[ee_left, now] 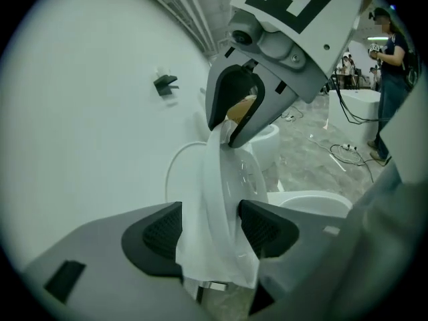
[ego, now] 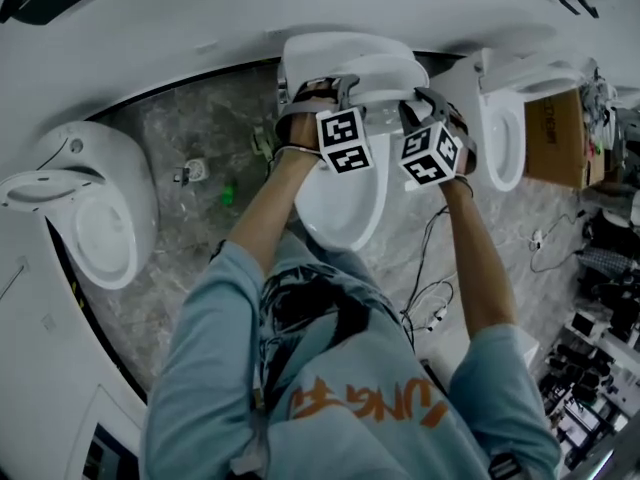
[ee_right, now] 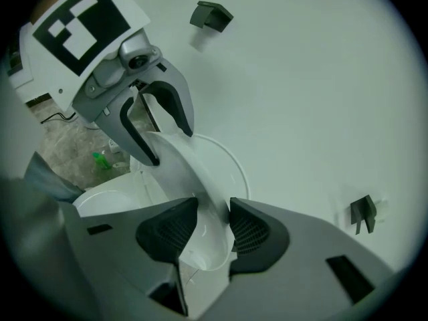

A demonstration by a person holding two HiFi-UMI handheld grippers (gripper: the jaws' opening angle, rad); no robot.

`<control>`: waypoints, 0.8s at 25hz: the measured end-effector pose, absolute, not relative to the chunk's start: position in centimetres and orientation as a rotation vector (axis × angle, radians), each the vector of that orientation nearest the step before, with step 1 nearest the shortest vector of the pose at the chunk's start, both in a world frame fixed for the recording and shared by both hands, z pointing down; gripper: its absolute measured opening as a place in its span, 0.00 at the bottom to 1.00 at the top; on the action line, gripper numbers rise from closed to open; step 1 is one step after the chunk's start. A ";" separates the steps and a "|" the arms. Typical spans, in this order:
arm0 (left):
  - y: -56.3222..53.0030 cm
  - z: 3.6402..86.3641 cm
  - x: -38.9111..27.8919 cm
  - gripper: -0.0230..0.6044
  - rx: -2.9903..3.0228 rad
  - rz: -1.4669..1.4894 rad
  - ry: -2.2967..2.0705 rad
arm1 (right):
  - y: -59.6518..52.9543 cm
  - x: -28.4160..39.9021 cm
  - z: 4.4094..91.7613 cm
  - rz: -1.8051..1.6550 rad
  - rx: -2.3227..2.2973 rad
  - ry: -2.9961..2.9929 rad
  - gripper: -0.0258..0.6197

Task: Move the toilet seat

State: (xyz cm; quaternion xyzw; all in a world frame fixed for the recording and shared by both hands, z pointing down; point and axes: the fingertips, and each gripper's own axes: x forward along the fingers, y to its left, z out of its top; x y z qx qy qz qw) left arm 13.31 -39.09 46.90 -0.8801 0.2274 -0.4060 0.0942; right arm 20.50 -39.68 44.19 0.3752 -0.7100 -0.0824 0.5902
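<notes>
Three toilets line the white wall [ego: 150, 28] in the head view, and I am working on the middle toilet [ego: 345, 208], top centre of the frame. Its toilet seat [ego: 385, 73] stands off the bowl, tilted up toward the wall, with both my claws on its raised edge.

In its own view, low in the centre, the left gripper [ee_left: 212, 221] has its jaws spread wide but pinching: both ribbed pads press on the white seat, which looks like two layers there, one matte and one glossy. The right gripper [ee_right: 212, 223] is closed narrower, and its pads clamp a thinner, glossy part of the same seat, low in the centre of its view. Each gripper view shows the other claw further up the rim, marker cube above it, gripping the same white edge.

On the grey marbled floor [ego: 180, 128], a green bottle [ego: 228, 194] lies left of the middle toilet. A cardboard box [ego: 555, 138] stands at the right edge, beside the right-hand toilet, and cables [ego: 430, 298] trail below it. A person [ee_left: 391, 65] stands far off at the upper right of the left gripper view.
</notes>
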 end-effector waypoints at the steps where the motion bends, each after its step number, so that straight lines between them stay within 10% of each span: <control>1: -39.8 46.7 13.0 0.46 -2.593 -1.206 0.689 | -40.3 20.4 44.4 -0.189 0.874 -1.654 0.26; 20: -44.7 47.8 12.0 0.47 -2.639 -1.207 0.804 | -45.4 20.3 44.9 -0.151 1.034 -1.648 0.35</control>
